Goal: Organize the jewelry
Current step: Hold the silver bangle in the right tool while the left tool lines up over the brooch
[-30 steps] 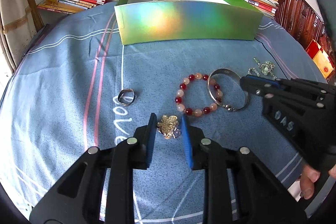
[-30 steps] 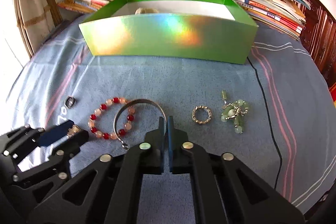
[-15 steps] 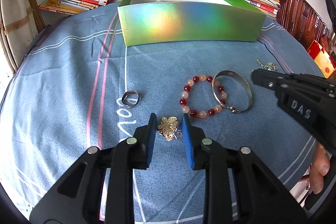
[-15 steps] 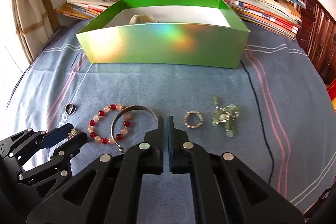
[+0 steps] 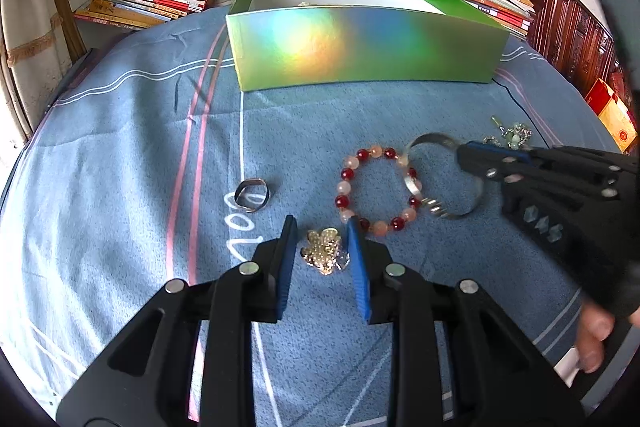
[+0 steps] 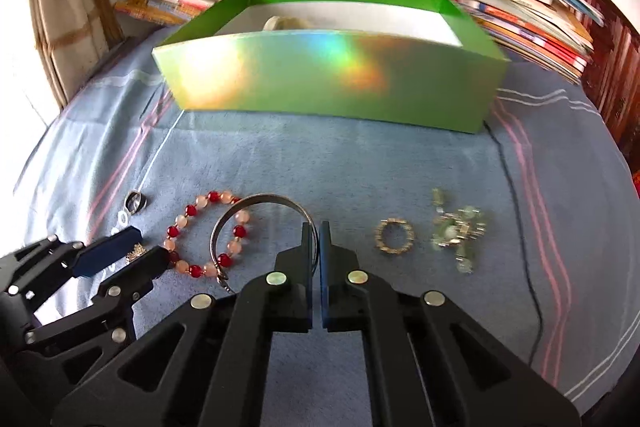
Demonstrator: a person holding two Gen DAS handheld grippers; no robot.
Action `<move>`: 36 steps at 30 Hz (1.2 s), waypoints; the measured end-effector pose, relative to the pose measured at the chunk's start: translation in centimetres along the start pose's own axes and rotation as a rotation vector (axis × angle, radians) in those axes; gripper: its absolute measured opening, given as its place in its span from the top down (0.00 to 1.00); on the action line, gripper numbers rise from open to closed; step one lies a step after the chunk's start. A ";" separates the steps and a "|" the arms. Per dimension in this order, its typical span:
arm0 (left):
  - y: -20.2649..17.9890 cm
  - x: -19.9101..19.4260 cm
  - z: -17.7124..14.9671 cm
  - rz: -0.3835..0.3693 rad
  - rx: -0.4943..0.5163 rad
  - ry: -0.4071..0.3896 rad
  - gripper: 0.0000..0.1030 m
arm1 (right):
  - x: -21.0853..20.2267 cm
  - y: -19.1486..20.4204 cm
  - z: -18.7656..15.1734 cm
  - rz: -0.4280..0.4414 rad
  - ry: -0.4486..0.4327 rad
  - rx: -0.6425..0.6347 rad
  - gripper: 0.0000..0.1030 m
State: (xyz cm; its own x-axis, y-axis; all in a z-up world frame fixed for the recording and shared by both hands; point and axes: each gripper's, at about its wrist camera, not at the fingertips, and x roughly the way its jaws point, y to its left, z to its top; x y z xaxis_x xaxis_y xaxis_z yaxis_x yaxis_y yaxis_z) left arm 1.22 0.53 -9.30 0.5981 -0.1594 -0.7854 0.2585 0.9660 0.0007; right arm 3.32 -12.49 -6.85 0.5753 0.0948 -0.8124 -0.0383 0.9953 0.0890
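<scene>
A gold flower brooch (image 5: 325,251) lies on the blue cloth (image 5: 120,167) between the blue pads of my left gripper (image 5: 321,223), which is shut on it. A red and peach bead bracelet (image 5: 345,174) overlaps a silver bangle (image 5: 412,183). My right gripper (image 6: 316,225) is shut on the bangle (image 6: 260,197), pinching its right rim. In the right wrist view the left gripper (image 6: 150,245) sits at the lower left, beside the bracelet (image 6: 173,231). The open green holographic box (image 5: 360,47) stands at the back.
A twisted silver ring (image 5: 240,193) lies left of the bracelet. A gold ring (image 6: 380,239) and a green bead charm (image 6: 456,231) lie to the right, near a black cable (image 6: 516,195). A pale item (image 6: 280,23) sits in the box (image 6: 320,75). Book stacks (image 5: 152,3) line the back.
The right gripper drew back to the right, then returned; the bangle's rim, beside its fingers half a second ago, is now between them. The left gripper stayed around the brooch.
</scene>
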 end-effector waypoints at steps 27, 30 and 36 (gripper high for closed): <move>-0.2 0.1 0.0 0.062 -0.017 -0.005 0.64 | -0.9 -2.9 -2.8 -0.081 0.038 0.036 0.96; -0.1 0.0 0.0 0.060 -0.017 -0.006 0.64 | -0.9 -2.8 -2.8 -0.086 0.037 0.037 0.96; 0.0 -0.2 -0.3 0.054 -0.022 -0.005 0.58 | -0.9 -2.7 -2.8 -0.090 0.039 0.041 0.96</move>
State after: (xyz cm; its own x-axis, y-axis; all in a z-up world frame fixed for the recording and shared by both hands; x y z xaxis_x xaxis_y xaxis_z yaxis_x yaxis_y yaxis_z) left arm 0.89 0.62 -9.37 0.6147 -0.1079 -0.7814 0.2089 0.9775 0.0293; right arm 0.65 -15.25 -7.96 0.5427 0.0067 -0.8399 0.0456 0.9983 0.0374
